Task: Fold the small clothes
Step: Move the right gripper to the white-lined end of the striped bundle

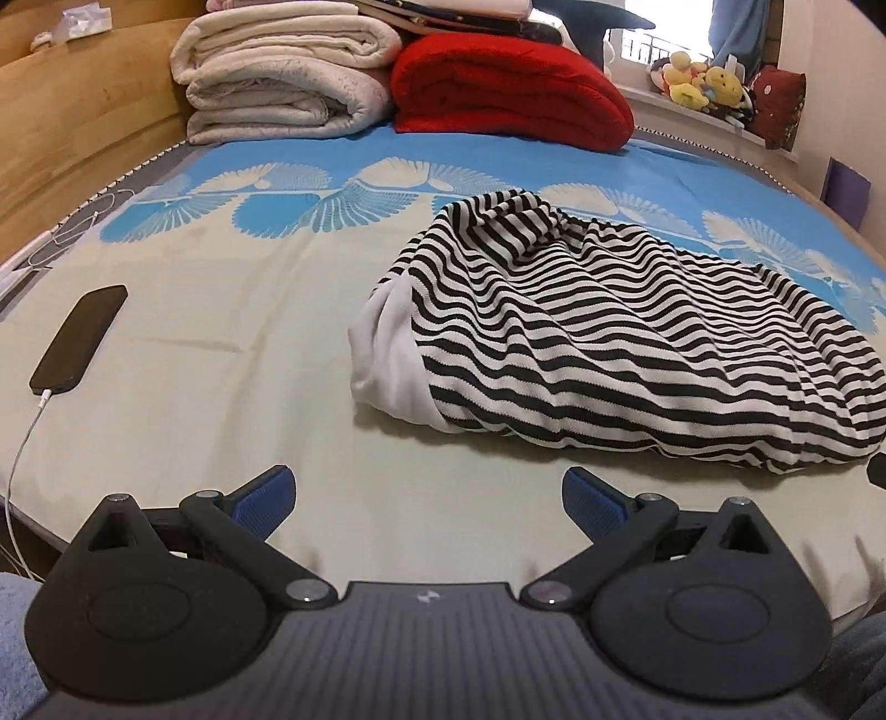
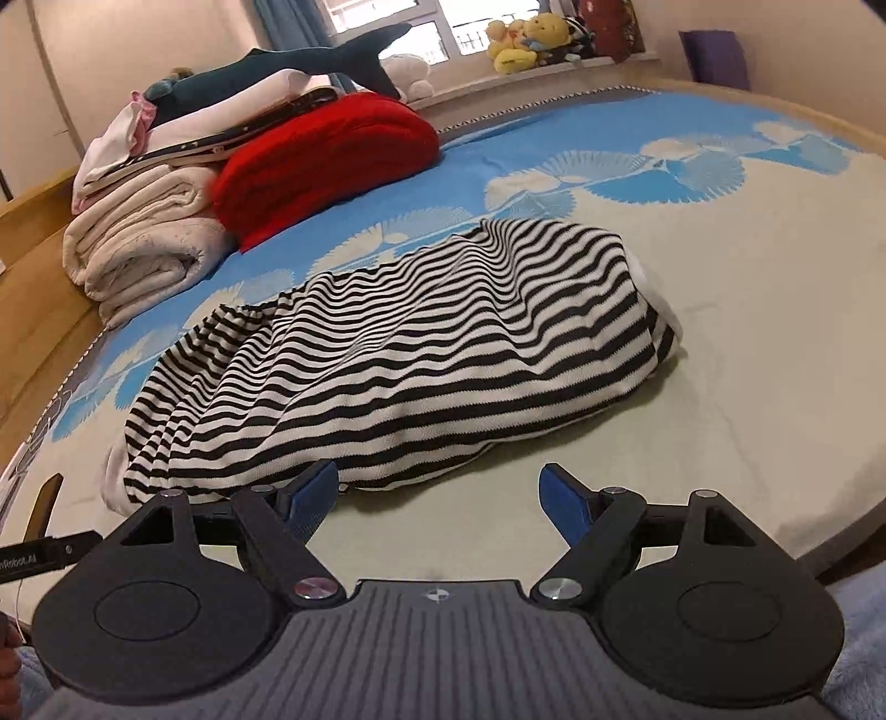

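Observation:
A black-and-white striped garment with a plain white lining lies in a loose folded bundle on the bed sheet. In the left wrist view it sits ahead and to the right of my left gripper, which stands open with nothing between its blue pads. In the right wrist view the same striped garment lies just beyond my right gripper. That gripper is open too, its left pad close to the garment's near edge, and nothing is between the jaws.
A black phone on a white charging cable lies at the bed's left edge. Folded cream blankets and a red blanket are stacked at the far side. Plush toys sit on the window sill. A wooden bed frame borders the left.

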A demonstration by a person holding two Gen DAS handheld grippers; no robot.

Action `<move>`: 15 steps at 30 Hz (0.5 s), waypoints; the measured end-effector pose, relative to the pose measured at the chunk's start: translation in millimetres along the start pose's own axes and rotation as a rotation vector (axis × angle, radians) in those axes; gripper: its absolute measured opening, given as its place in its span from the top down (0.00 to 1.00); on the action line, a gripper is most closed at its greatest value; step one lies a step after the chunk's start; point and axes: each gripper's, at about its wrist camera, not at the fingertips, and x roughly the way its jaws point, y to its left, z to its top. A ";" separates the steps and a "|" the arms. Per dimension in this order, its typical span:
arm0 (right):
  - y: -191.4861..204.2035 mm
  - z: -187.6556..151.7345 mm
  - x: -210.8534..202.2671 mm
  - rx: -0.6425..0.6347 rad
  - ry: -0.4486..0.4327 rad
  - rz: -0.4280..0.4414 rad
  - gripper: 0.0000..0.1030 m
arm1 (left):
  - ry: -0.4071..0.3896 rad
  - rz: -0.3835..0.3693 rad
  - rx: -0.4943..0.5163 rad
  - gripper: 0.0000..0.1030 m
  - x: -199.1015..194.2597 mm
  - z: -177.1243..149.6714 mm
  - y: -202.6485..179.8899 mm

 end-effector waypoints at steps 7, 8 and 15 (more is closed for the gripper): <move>-36.4 7.5 23.0 0.188 0.049 -0.044 0.21 | 0.025 0.009 0.002 0.01 16.7 5.7 1.2; -44.3 8.7 26.2 0.232 0.057 -0.046 0.21 | 0.028 0.007 0.002 0.01 18.8 6.4 1.3; -78.8 10.5 44.9 0.470 0.077 -0.066 0.21 | 0.059 -0.008 -0.011 0.01 36.4 17.2 8.3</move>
